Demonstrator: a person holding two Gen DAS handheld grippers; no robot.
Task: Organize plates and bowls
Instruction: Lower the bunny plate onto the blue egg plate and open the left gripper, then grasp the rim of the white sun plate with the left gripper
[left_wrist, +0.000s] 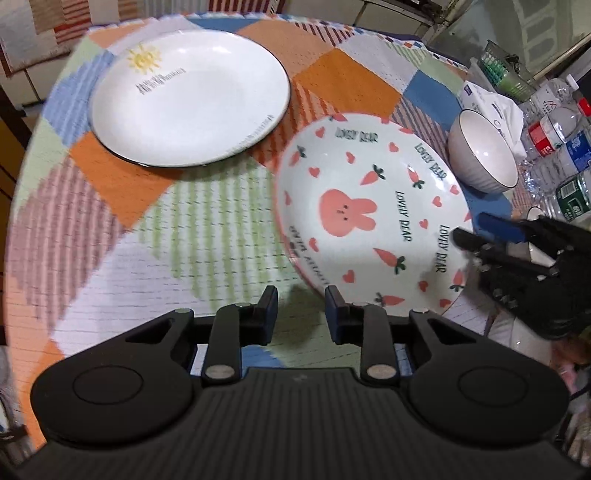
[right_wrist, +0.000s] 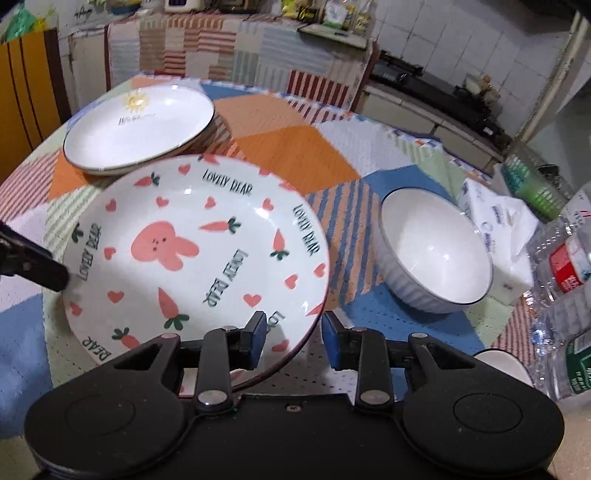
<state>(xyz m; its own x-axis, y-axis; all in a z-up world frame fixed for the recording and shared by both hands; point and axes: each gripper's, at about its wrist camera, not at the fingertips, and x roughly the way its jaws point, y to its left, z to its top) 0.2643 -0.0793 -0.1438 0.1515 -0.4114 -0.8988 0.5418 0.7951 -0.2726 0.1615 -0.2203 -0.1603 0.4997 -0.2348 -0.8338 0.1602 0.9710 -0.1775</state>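
Your left claw (left_wrist: 301, 314) and right claw (right_wrist: 293, 339) gape empty at the rabbit plate (right_wrist: 195, 258), white bowl (right_wrist: 436, 258) and bottles (right_wrist: 569, 266) crowding right.

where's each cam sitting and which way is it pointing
Left wrist: on the left hand-held gripper, low at the table's near edge, facing the sun plate; its own open fingers show, the right hand-held gripper at right.
Right wrist: on the right hand-held gripper, aimed over the bunny plate toward the white bowl; its open fingers show.
Shared: both plates, bowl, patchwork tablecloth.
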